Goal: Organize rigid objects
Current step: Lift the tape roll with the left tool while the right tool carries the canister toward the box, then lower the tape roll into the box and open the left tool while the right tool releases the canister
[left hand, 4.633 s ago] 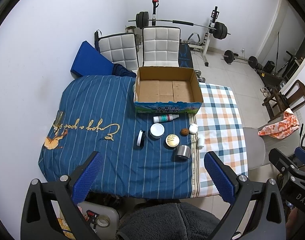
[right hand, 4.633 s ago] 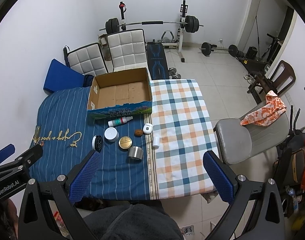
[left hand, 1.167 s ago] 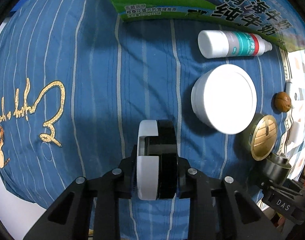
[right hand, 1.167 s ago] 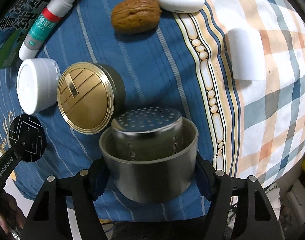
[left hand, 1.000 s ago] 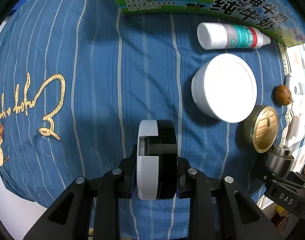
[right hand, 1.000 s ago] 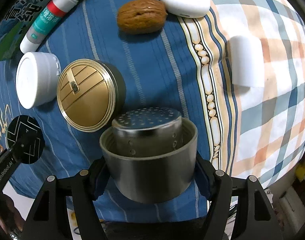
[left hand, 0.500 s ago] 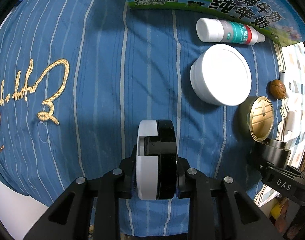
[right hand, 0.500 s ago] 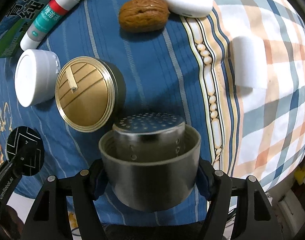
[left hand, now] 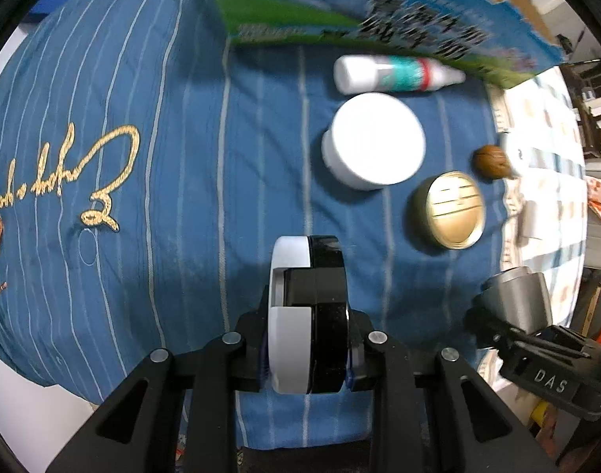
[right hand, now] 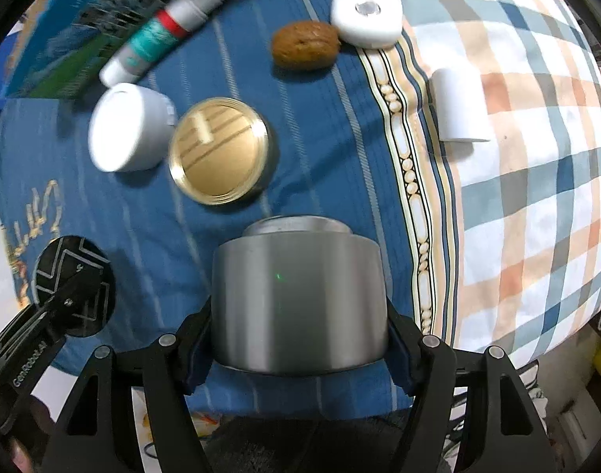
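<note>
My left gripper [left hand: 308, 351] is shut on a black and white disc [left hand: 308, 315], held on edge above the blue cloth. The disc also shows in the right wrist view [right hand: 73, 285]. My right gripper [right hand: 298, 349] is shut on a steel cup [right hand: 298, 307], lifted off the cloth; the cup also shows in the left wrist view [left hand: 515, 301]. On the cloth lie a white jar [left hand: 375, 140], a gold-lidded tin [left hand: 450, 209], a spray bottle [left hand: 395, 75] and a walnut [left hand: 491, 161]. The cardboard box [left hand: 379, 23] stands behind them.
A white square case [right hand: 367, 13] and a white cylinder [right hand: 458, 104] lie on the checked cloth [right hand: 536, 157] to the right. The blue striped cloth [left hand: 142, 157] carries gold lettering at the left. The table's front edge is just below both grippers.
Both grippers have risen and tilted, each carrying its object. The steel cup now shows its side instead of its open top, and the box has come further into view.
</note>
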